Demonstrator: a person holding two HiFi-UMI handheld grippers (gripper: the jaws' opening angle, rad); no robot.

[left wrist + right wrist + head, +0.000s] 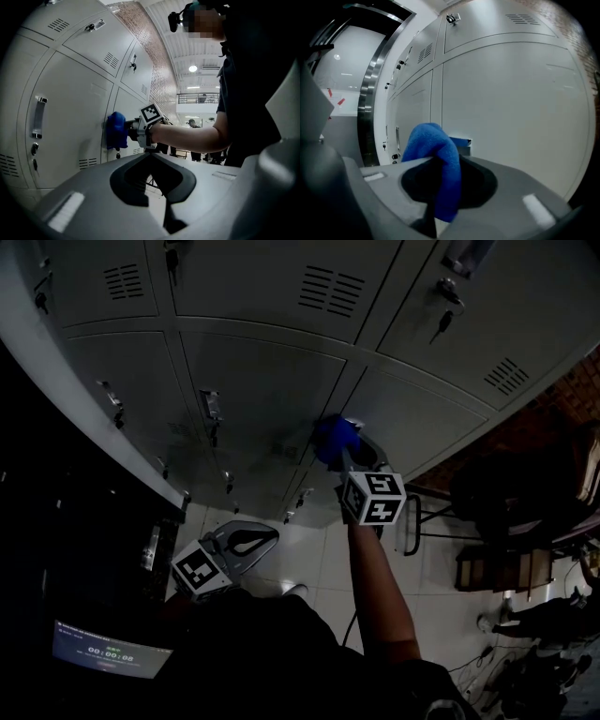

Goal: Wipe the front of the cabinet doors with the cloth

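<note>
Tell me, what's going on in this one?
A person stands at a bank of grey cabinet doors with a gripper in each hand. The right gripper is clamped on a blue cloth and holds it against the front of a door. The left gripper hangs lower, away from the doors, jaws together with nothing in them.

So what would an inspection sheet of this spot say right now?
Surface: grey locker doors, vented, all shut.
Job's things: blue cloth, pressed against a door.
Clutter: keys hanging in locks.
Grippers: right gripper, fingers shut on the cloth; left gripper, fingers together, empty, held low and off the doors.
Cables: thin cables on the tiled floor.
Surroundings: brick wall, lit screen.
</note>
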